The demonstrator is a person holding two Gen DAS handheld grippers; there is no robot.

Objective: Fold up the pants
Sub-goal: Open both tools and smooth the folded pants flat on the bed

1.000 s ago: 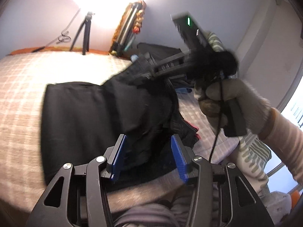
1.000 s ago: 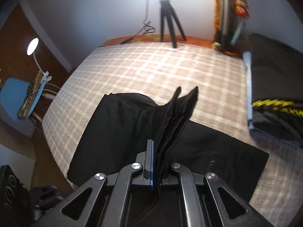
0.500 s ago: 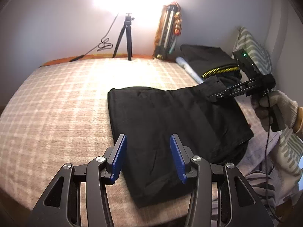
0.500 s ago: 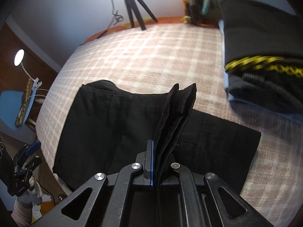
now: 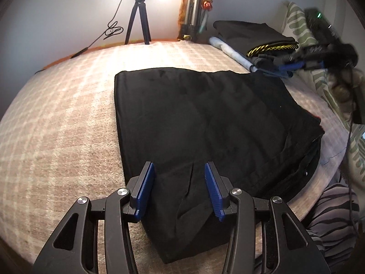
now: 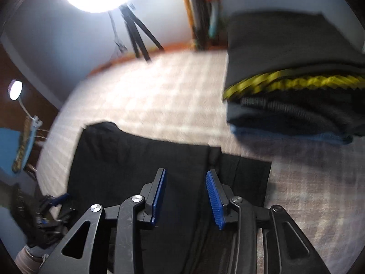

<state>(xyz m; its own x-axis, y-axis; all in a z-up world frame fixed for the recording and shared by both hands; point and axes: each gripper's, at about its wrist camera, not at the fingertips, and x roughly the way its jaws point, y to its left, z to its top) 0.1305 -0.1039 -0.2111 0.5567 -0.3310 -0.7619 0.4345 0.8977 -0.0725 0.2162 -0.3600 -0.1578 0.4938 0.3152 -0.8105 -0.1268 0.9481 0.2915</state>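
Now both hand-held grippers, left [image 5: 180, 190] and right [image 6: 186, 197], released over folded black pants [image 5: 205, 123], right jaws just opened, clothes stack [image 6: 294, 86] beyond.

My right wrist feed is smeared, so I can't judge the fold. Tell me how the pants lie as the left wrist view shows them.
Observer: The pants lie flat as one folded black rectangle on the checked bedspread, with the far and left edges fairly straight.
Operator: Report the left gripper.
Observer: The left gripper is over the near end of the pants, jaws open, no cloth pinched between them.
Operator: Check the pants' right-hand edge.
Observer: Stacked layers show there, and the lower ones bulge out past the top one near the side of the bed.
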